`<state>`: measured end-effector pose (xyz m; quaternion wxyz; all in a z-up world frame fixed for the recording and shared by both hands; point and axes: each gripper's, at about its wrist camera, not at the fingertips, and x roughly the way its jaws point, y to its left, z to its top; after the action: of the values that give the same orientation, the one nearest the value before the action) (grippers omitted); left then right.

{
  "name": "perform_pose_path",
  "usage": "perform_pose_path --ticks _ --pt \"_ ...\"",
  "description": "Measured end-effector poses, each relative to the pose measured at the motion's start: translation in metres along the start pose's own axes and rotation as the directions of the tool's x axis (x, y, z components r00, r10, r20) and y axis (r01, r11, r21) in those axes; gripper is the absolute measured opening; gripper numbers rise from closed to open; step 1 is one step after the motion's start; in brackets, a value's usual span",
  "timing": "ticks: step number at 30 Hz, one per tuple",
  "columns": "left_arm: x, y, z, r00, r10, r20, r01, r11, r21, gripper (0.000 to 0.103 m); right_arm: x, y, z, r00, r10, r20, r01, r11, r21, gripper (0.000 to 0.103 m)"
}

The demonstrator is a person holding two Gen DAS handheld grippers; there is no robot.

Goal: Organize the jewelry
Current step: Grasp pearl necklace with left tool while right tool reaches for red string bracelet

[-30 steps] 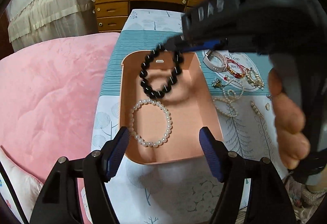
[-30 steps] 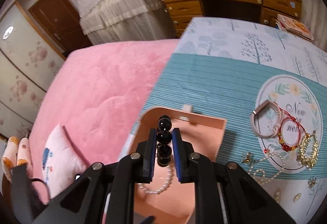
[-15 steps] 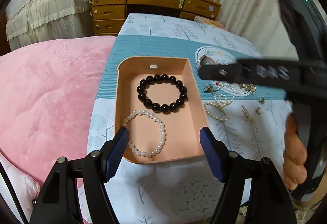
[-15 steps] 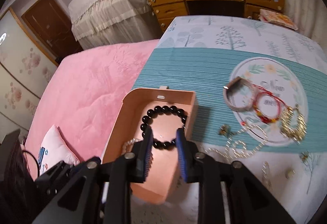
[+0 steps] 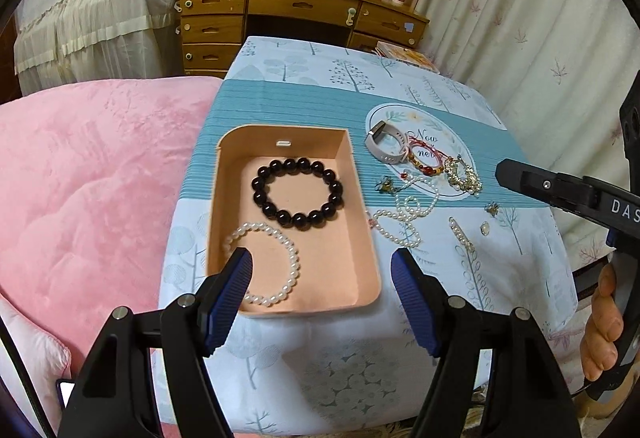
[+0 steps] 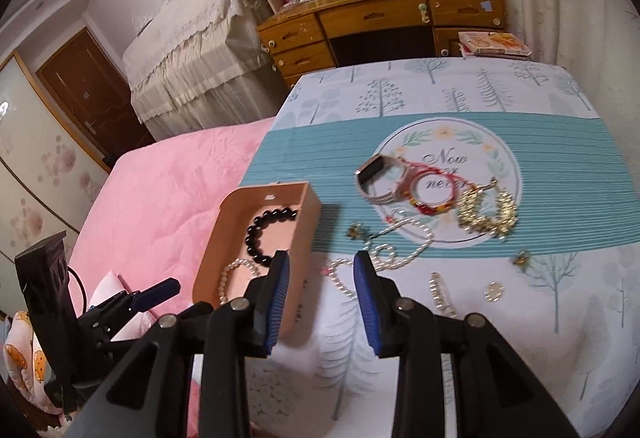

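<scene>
A peach tray [image 5: 360,270] [image 6: 308,222] on the table holds a black bead bracelet [image 5: 297,192] [image 6: 256,238] and a white pearl bracelet [image 5: 280,278] [image 6: 232,270]. My left gripper [image 5: 322,266] is open and empty, hovering at the tray's near edge. My right gripper [image 6: 322,270] is open and empty, above the table just right of the tray; it shows at the right edge of the left wrist view [image 5: 560,190]. Loose on the cloth lie a pearl necklace [image 5: 404,214] [image 6: 384,250], a watch [image 5: 386,146] [image 6: 376,182], a red bracelet [image 5: 426,160] [image 6: 434,194] and a gold chain [image 5: 462,174] [image 6: 486,212].
Small charms [image 6: 494,292] and a pearl clip [image 5: 460,234] lie near the table's right front. A pink quilted bed [image 5: 88,178] adjoins the table's left side. A wooden desk with drawers [image 5: 288,14] stands behind the table. Curtains [image 5: 540,18] hang at the right.
My right gripper let go of the black bead bracelet, which now lies in the tray, then opened and drew back to the right of the tray. My left gripper stayed open.
</scene>
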<state>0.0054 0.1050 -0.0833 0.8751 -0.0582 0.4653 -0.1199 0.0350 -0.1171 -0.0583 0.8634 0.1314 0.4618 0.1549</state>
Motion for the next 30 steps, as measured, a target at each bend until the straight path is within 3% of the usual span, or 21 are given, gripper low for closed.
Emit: perform_pose_path --ticks 12,19,25,30 --pt "0.063 -0.082 0.027 0.996 -0.02 -0.091 0.036 0.983 0.178 0.07 0.022 -0.084 -0.008 0.999 -0.043 -0.027 0.045 0.995 0.092 0.034" --pt "0.111 -0.112 0.028 0.98 0.006 -0.199 0.047 0.965 0.258 0.052 0.035 -0.119 -0.019 0.998 -0.027 -0.047 0.033 0.993 0.114 0.034" --pt "0.134 -0.118 0.031 0.974 0.043 -0.223 0.024 0.957 0.289 0.041 0.039 -0.129 -0.022 0.999 0.004 -0.04 -0.001 0.996 0.088 0.034" --pt "0.147 -0.127 0.031 0.968 0.092 -0.232 -0.008 0.94 0.34 0.039 0.042 -0.134 -0.025 0.999 0.027 -0.043 -0.024 0.996 0.082 0.034"
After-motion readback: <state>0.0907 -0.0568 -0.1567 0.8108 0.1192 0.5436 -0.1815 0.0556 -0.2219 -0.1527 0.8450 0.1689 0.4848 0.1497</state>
